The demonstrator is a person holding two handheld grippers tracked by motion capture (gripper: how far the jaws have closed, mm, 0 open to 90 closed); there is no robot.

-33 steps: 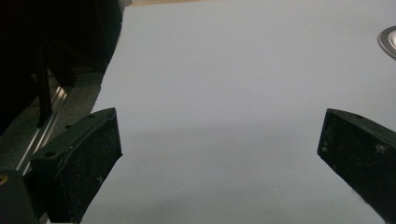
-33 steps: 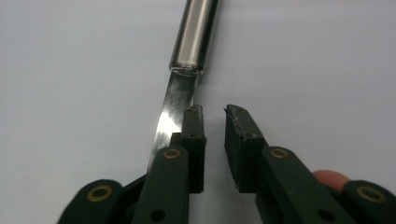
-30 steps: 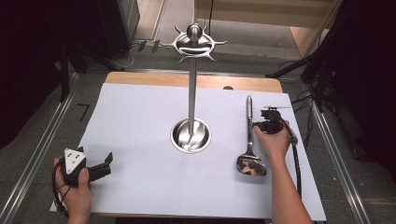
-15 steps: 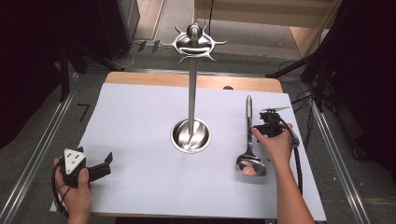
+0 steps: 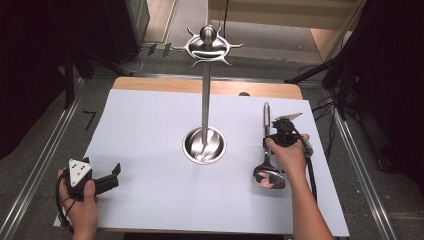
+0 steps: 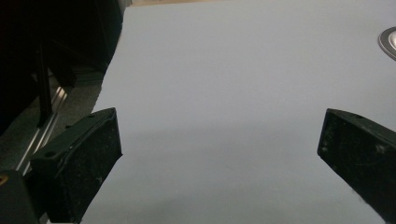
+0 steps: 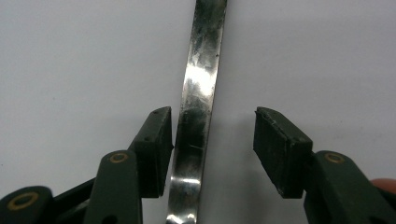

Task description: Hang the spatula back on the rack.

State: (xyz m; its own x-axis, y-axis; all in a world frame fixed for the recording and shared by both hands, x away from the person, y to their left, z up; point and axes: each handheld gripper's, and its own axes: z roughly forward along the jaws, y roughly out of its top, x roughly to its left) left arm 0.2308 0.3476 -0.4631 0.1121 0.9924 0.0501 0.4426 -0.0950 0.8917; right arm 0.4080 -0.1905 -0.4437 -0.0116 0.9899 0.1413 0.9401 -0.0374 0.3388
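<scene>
The ladle (image 5: pixel 268 162) lay right of the stand (image 5: pixel 204 145) on the surface (image 5: pixel 150 130); the right tool (image 7: pixel 212 140), jaws just opened astride its handle, risked nudging it askew. The left tool (image 5: pixel 111 176) stood open.

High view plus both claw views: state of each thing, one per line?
Ladle: lying flat on the white sheet, handle between the right claw's jaws.
Right claw: open, jaws just opened; left pad at the handle, right pad clear.
Left claw: open, nothing between its jaws.
Stand: upright, hooks bare.
</scene>
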